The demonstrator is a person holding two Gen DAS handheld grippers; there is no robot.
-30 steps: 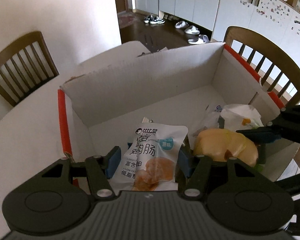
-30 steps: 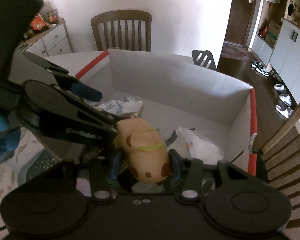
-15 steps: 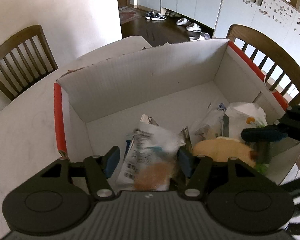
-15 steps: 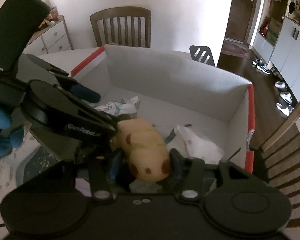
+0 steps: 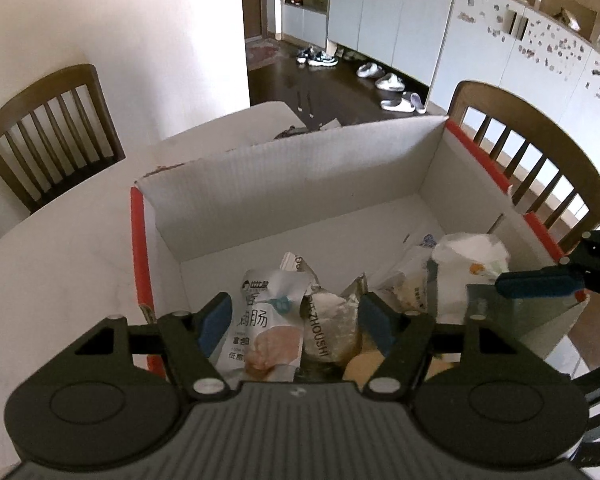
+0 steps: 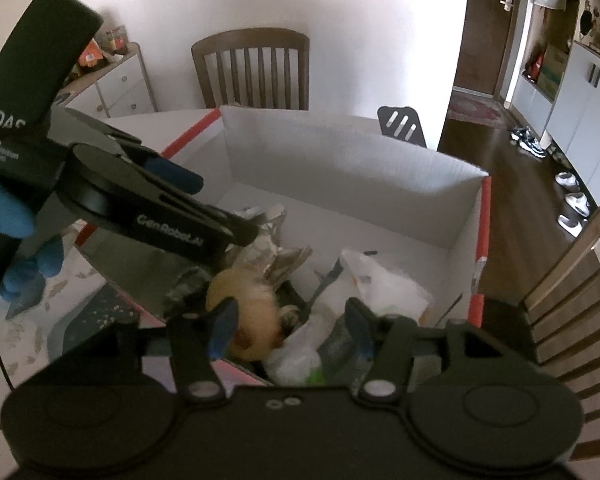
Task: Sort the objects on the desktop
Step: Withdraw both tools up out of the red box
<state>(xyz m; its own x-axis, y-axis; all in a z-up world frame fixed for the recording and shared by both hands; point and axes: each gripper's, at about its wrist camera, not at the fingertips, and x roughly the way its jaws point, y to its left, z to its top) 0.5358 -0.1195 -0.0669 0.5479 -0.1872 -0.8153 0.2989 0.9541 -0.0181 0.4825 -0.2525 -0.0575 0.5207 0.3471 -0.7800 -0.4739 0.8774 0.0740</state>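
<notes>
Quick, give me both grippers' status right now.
Left gripper: opening, snack packet loose between the jaws.
Right gripper: opening, tan plush toy released in the box.

Walls: a white wall (image 5: 120,32) is rising behind the table.
Floor: dark wood floor (image 5: 340,92) is reflecting daylight.
Furniture: wooden chairs (image 6: 252,68) are standing around; white cabinets (image 5: 400,20) are lining the hallway.
Shoes: pairs (image 5: 388,84) are lying by the cabinets.

Wooden chairs (image 5: 48,128) (image 6: 256,68) round table, shoes (image 5: 384,80) on floor, white cabinets (image 5: 384,12) behind.
</notes>
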